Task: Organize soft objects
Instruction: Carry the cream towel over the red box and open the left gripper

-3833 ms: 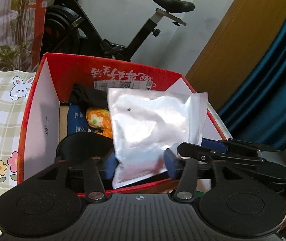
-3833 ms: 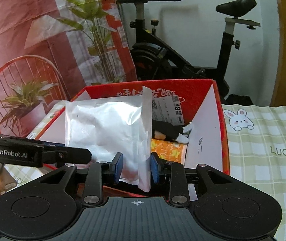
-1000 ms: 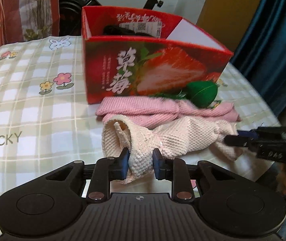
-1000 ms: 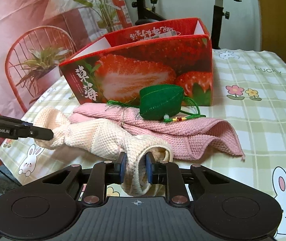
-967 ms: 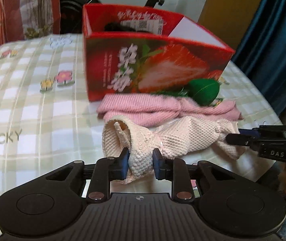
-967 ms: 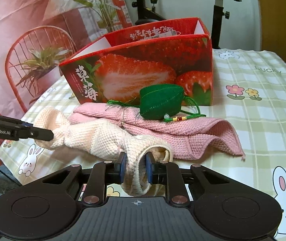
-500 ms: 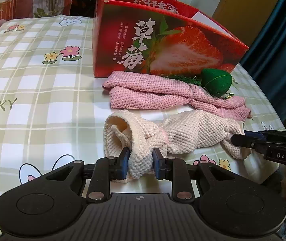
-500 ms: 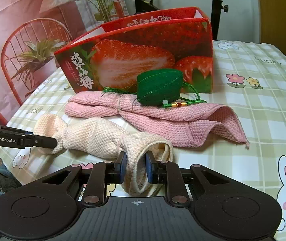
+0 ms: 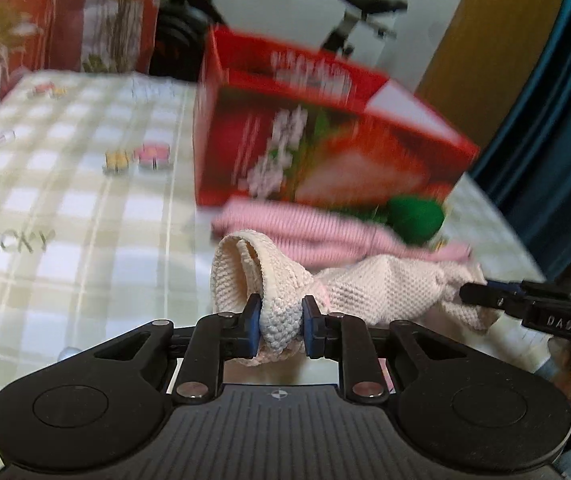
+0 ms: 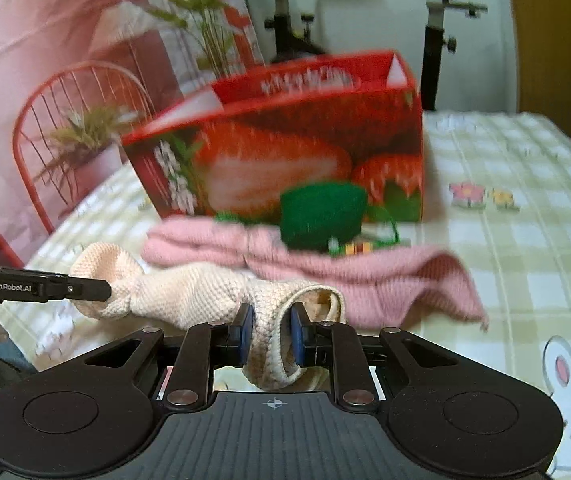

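A cream waffle towel (image 9: pixel 385 288) hangs bunched and stretched between my two grippers, just above the checked tablecloth. My left gripper (image 9: pixel 279 320) has one end between its blue pads, which press on it as the jaws close further. My right gripper (image 10: pixel 271 334) is shut on the other end of the cream towel (image 10: pixel 189 292). Behind it lies a pink towel (image 10: pixel 385 276) with a green pouch (image 10: pixel 321 212) on top. Farther back stands the open red strawberry box (image 10: pixel 285 140), whose inside is hidden.
The tablecloth (image 9: pixel 65 220) stretches wide to the left of the box. An exercise bike (image 10: pixel 437 20) and a red chair (image 10: pixel 65 100) stand past the table's far side. A blue curtain (image 9: pixel 557 120) hangs at the right, beyond the table edge.
Both grippers keep their hold on the cream towel. The left gripper has swung and rolled, so the box sits further right in its view. Both views are now blurred by motion.
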Demonstrator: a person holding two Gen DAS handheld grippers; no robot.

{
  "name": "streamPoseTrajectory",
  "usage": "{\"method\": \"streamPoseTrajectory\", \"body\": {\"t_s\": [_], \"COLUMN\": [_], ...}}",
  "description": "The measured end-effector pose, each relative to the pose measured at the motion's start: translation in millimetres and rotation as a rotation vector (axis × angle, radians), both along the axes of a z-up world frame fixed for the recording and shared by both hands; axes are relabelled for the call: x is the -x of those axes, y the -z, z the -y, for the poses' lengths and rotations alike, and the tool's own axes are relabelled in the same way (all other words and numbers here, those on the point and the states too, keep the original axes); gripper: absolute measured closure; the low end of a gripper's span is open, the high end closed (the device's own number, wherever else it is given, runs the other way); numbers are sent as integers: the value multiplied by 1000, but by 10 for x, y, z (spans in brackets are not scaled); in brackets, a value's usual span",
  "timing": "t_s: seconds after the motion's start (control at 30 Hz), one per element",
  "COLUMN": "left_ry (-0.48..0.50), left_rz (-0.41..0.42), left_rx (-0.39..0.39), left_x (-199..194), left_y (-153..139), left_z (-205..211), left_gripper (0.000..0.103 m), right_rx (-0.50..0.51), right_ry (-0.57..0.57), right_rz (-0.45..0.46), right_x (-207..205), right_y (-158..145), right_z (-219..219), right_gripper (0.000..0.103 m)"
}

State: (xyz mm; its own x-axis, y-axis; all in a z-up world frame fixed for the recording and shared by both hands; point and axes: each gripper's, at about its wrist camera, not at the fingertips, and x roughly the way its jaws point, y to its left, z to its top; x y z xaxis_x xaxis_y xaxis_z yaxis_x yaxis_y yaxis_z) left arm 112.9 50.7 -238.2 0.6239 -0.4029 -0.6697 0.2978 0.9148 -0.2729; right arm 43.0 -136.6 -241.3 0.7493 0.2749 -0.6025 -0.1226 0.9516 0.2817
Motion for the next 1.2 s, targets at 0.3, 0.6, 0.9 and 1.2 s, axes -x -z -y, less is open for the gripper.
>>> {"method": "streamPoseTrajectory", "body": {"t_s": [0.3,0.6,0.9,1.2], "left_ry": [20,33,-3,-12], "left_rz": [194,288,259,223], "left_rx": [33,49,42,-47], "left_x": [-57,-458,-1058,-1577], "left_y": [-684,-1052,-1117,-1053], "left_z": [65,330,379,525], "left_gripper": [81,81,81,82], "right_rx": [4,15,25,32], "right_ry": [20,55,73,99], "right_rz": [150,280,319,230], "right_x": [-89,-496,-1095,-1849], "right_y": [-585,-1156,-1338,-1093], "right_z": [110,295,374,427], "right_gripper": [85,85,88,89]}}
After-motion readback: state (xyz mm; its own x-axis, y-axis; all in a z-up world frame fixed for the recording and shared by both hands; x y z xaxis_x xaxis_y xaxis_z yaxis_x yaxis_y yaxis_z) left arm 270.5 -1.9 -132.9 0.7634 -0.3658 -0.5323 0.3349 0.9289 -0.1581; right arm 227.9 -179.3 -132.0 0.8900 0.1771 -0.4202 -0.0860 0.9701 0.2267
